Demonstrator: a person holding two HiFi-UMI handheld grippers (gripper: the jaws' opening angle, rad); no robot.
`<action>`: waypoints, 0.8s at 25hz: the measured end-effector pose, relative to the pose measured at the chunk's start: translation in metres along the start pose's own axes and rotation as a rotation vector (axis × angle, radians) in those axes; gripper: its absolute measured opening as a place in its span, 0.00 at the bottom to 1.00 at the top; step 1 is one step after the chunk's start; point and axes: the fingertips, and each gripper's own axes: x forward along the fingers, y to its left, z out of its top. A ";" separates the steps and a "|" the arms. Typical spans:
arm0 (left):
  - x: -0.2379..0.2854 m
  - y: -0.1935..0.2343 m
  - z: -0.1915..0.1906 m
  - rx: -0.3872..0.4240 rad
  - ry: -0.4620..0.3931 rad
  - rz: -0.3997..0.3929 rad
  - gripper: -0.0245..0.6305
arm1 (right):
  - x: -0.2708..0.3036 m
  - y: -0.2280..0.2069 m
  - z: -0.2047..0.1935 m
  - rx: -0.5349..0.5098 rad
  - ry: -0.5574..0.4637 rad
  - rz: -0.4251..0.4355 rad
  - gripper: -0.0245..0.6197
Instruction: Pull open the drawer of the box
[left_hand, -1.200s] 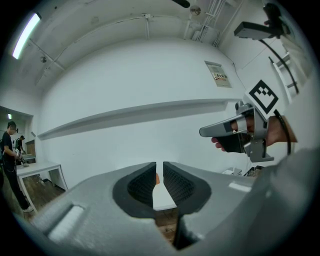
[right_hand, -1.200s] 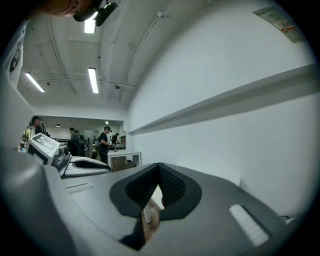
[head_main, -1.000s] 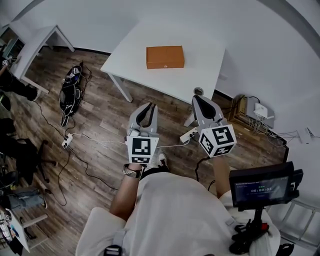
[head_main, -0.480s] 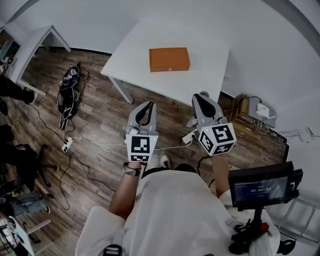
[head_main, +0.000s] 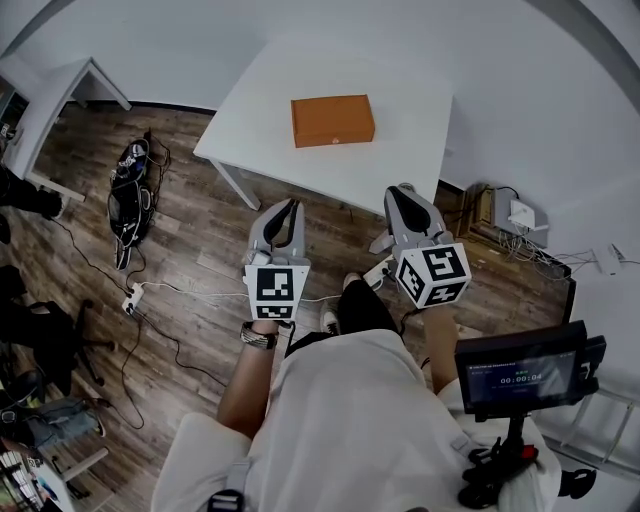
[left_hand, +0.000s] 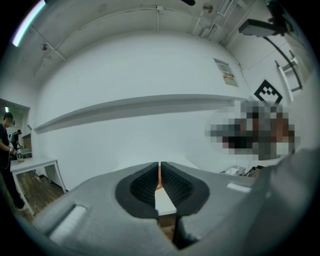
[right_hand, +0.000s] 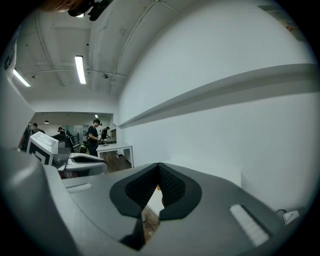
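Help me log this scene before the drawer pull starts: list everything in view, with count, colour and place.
flat orange rectangular box: one, orange, on the large table, towards its far side
large white rectangular table: one, white, ahead of the person
smaller white table: one, white, far left
black bag: one, black, on the wooden floor left of the large table
white power strip: one, white, on the floor among cables
black screen on a stand: one, black, lower right
left hand-held gripper: one, grey, jaws together, empty, short of the table
right hand-held gripper: one, grey, jaws together, empty, at the table's near edge
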 end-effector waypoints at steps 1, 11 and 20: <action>0.002 0.003 0.001 0.002 0.000 0.003 0.07 | 0.002 -0.002 0.000 0.001 0.005 -0.004 0.04; 0.030 0.023 -0.007 0.008 0.031 0.021 0.07 | 0.041 -0.014 -0.005 0.013 0.036 -0.009 0.04; 0.099 0.043 -0.028 -0.006 0.108 0.043 0.07 | 0.104 -0.054 -0.024 0.030 0.081 0.007 0.04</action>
